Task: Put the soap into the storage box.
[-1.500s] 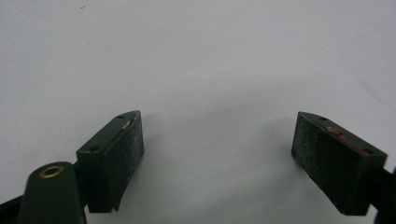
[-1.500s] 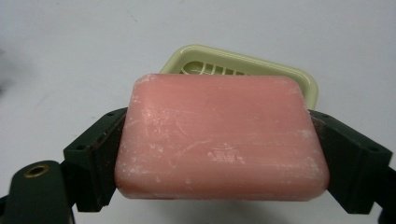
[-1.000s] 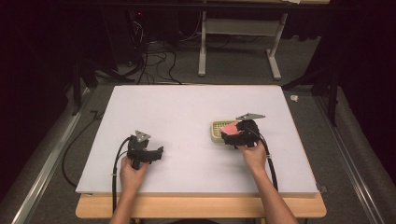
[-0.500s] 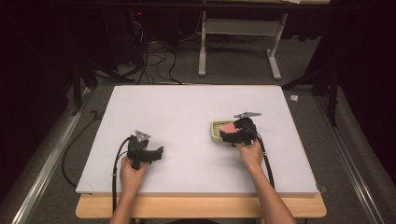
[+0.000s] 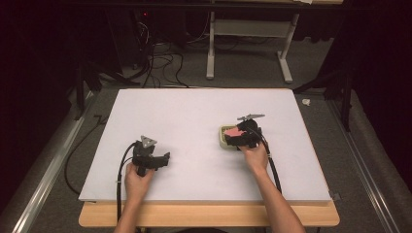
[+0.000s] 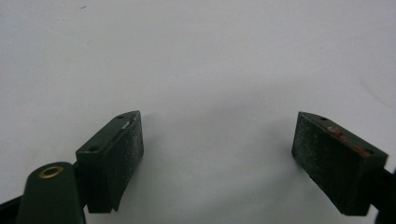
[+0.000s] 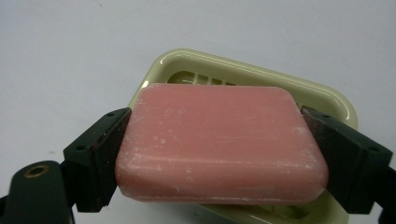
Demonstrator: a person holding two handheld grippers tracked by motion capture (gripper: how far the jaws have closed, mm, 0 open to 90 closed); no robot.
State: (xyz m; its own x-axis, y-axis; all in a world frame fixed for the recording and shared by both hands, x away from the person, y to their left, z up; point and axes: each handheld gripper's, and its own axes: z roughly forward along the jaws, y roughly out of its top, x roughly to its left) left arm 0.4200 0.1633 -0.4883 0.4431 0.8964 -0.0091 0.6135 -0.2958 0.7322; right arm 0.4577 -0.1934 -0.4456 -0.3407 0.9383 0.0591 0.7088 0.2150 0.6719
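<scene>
The pink bar of soap sat between the two black jaws of the right gripper, one pad pressed to each short end, so the jaws were closed on it about as wide as the bar is long. It lay level over a pale green soap dish, whose rim curved out beyond the bar on the far side and showed again under its near edge; whether the bar's underside touched the dish could not be told. In the high view the soap showed as a small pink patch just ahead of the right gripper, with the dish poking out on that gripper's left.

The right hand held the gripper from behind, its cable trailing back along the forearm.

Well apart from this, toward the person's left, the left gripper rested low over the white table in the left hand. In its own view the left gripper had its jaws spread wide, with nothing between them but bare table surface.
</scene>
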